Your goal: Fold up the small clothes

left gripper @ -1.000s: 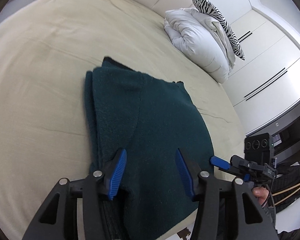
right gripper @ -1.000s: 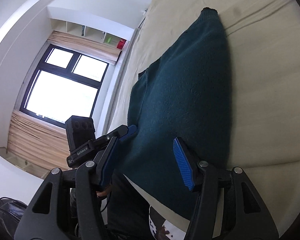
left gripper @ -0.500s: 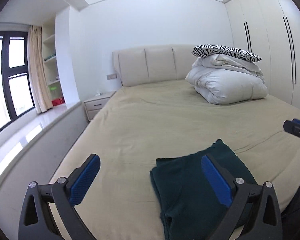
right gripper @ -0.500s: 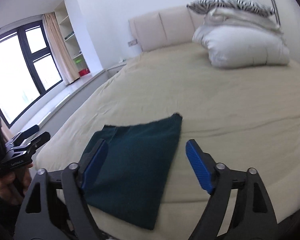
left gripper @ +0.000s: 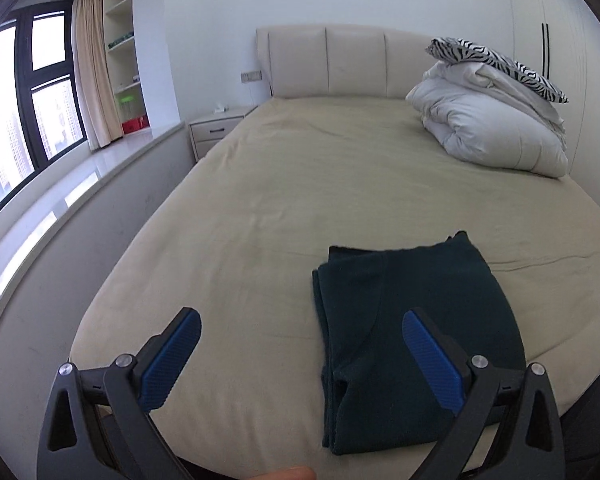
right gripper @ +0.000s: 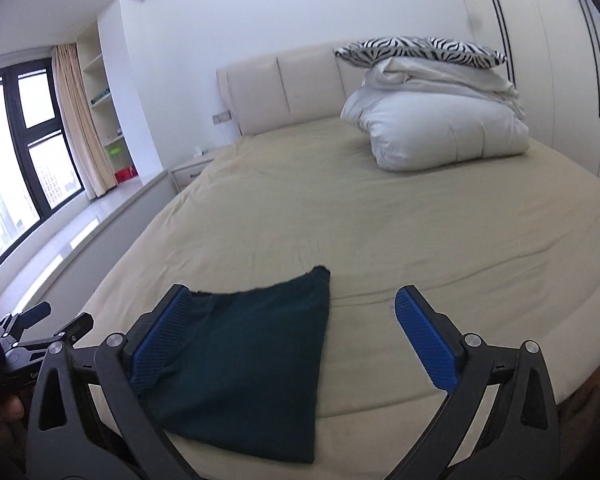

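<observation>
A dark green garment (left gripper: 412, 336) lies folded into a narrow rectangle near the foot edge of the beige bed (left gripper: 300, 184). It also shows in the right wrist view (right gripper: 256, 360). My left gripper (left gripper: 300, 356) is open and empty, held back above the foot of the bed, left of the garment. My right gripper (right gripper: 292, 336) is open and empty, held above the garment's right edge. The left gripper's body shows at the left of the right wrist view (right gripper: 24, 340).
A folded white duvet (left gripper: 496, 132) with a zebra-print pillow (left gripper: 500, 64) on top sits at the head of the bed on the right. A nightstand (left gripper: 216, 128), a window ledge and a window are on the left. White wardrobes line the right wall.
Both grippers have drawn back and up from the garment and opened wider. The views have swung from looking down at the cloth to looking level across the bed. The garment lies folded.
</observation>
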`<action>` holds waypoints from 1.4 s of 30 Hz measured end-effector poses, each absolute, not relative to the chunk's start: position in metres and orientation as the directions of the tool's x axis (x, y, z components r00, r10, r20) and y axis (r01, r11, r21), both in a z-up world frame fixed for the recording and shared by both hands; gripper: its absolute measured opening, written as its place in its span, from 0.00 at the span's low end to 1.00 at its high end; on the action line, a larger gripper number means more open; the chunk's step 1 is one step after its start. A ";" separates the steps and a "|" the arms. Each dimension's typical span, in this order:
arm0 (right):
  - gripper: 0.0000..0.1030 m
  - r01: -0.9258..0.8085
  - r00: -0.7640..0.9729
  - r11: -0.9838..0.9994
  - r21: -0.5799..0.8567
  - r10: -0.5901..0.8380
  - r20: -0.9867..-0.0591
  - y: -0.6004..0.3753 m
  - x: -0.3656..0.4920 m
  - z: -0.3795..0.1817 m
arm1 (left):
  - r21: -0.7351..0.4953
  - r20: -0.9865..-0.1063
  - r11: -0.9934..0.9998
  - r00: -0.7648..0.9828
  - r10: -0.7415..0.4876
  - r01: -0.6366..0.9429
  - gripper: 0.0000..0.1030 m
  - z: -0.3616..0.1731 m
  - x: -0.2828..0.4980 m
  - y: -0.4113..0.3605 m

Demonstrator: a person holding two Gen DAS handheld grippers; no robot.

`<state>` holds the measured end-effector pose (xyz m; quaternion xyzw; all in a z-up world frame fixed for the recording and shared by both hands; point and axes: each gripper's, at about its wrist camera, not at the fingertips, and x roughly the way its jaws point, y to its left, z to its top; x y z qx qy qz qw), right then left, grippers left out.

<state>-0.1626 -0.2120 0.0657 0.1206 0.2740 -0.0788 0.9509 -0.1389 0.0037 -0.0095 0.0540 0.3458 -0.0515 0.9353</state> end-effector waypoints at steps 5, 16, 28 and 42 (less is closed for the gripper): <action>1.00 0.237 0.768 0.959 0.154 -0.088 -0.635 -0.204 -0.141 0.023 | 0.055 -0.719 0.989 0.693 -0.057 0.138 1.00 -0.039 -0.137 0.003; 1.00 0.271 0.670 0.960 0.076 -0.131 -0.731 -0.189 -0.123 -0.033 | 0.043 -0.766 0.987 0.639 -0.067 0.155 1.00 -0.064 -0.138 -0.001; 1.00 0.257 0.627 0.965 0.058 -0.121 -0.770 -0.181 -0.117 -0.055 | 0.033 -0.786 0.988 0.614 -0.066 0.148 1.00 -0.077 -0.135 0.005; 1.00 0.240 0.609 0.969 0.051 -0.109 -0.785 -0.178 -0.113 -0.059 | 0.026 -0.792 0.989 0.606 -0.069 0.147 1.00 -0.080 -0.133 0.006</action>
